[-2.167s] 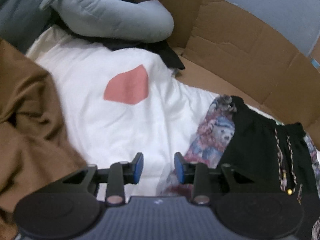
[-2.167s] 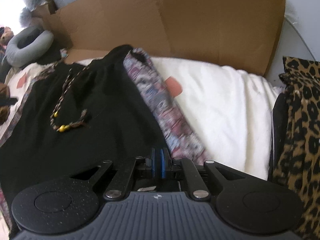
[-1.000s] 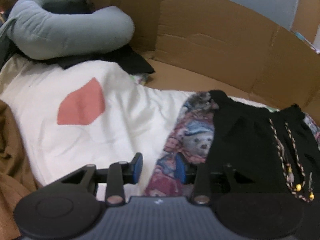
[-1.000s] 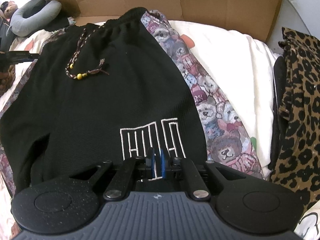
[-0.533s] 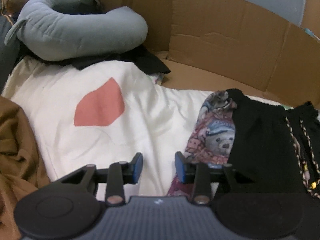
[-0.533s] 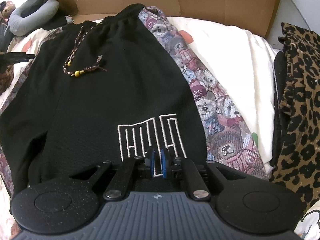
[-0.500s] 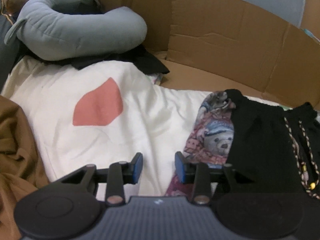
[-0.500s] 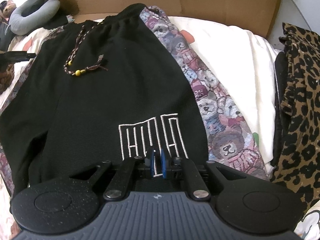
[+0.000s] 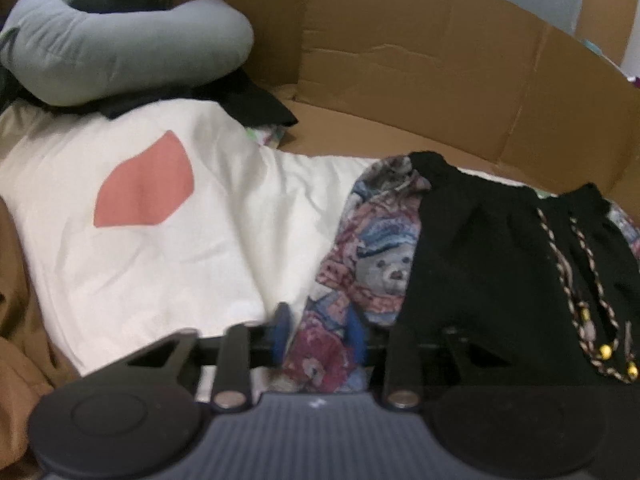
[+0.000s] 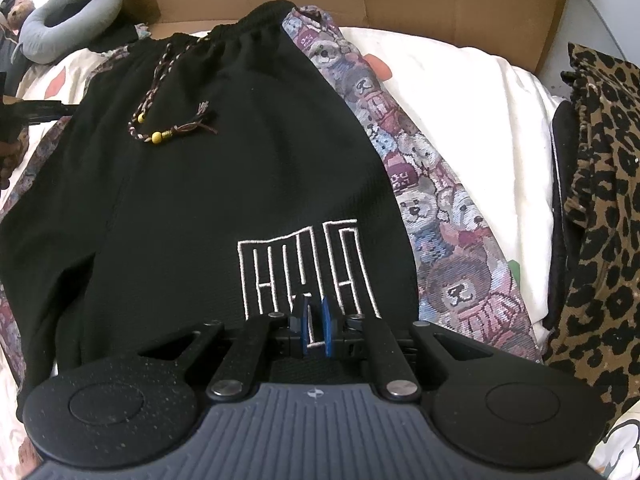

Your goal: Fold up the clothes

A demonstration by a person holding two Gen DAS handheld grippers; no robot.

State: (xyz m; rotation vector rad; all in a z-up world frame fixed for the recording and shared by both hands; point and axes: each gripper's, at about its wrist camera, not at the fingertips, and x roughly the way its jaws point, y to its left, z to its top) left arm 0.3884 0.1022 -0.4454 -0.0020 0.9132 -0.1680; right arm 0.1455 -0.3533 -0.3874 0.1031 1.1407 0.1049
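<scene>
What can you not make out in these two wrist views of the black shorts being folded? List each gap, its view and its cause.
- Hem of the black shorts: right wrist view, hidden behind the right gripper body.
- Whether the closing left gripper already pinches the bear-print side panel between its fingers: left wrist view, blurred.
- Drawstring ends: left wrist view, blurred.
- Extent of the leopard-print cloth: right wrist view, cut off by the edge.

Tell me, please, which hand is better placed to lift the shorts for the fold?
Probably the right: its tongs are shut on the black shorts, while the left tongs are closing around the bear-print side panel.
</scene>
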